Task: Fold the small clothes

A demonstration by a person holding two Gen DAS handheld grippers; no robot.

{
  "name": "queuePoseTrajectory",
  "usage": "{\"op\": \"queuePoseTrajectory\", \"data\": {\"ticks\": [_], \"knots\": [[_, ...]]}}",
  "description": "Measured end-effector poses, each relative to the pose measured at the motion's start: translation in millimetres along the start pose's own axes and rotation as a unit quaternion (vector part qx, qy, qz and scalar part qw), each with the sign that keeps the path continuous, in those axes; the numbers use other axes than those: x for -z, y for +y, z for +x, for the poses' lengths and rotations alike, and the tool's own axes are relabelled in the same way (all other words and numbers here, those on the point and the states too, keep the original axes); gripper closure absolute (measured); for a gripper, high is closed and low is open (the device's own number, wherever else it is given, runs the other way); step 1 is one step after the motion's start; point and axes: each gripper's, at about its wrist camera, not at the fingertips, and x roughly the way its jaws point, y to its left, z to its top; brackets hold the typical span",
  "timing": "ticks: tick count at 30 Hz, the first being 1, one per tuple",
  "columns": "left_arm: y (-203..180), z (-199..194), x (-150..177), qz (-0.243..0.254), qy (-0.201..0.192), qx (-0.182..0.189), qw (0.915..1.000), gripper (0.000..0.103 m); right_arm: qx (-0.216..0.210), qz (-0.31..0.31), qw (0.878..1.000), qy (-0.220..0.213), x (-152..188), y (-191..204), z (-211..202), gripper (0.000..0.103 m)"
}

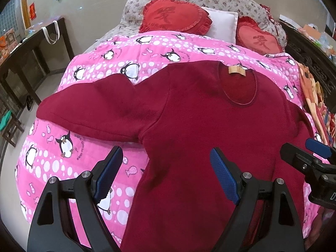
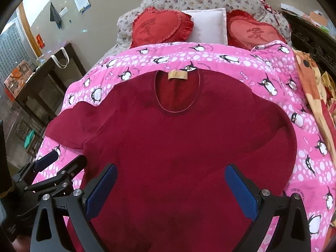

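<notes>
Shirt (image 2: 172, 147) hem below frame edge

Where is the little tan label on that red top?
The tan label sits at the back of the dark red top's neckline, at the end toward the heart-shaped cushions, over the pink penguin quilt.

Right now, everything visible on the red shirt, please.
The dark red shirt looks like soft, fleecy knit. It lies spread flat, front up, on the pink penguin quilt, round neck toward the pillows, with a tan label inside the collar. One sleeve lies straight out to the side; the other curves down along the body. Both grippers, left gripper and right gripper, hover open above its lower part, holding nothing.
</notes>
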Motion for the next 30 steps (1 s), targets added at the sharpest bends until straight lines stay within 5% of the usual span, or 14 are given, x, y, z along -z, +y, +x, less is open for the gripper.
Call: {"op": "queuePoseTrajectory", "data": {"ticks": [30], "knots": [[8, 16, -1, -0.010, 0.015, 0.000, 0.9998, 0.018, 0.014, 0.000, 1.000, 0.023, -1, -4, 18, 0.001]]}}
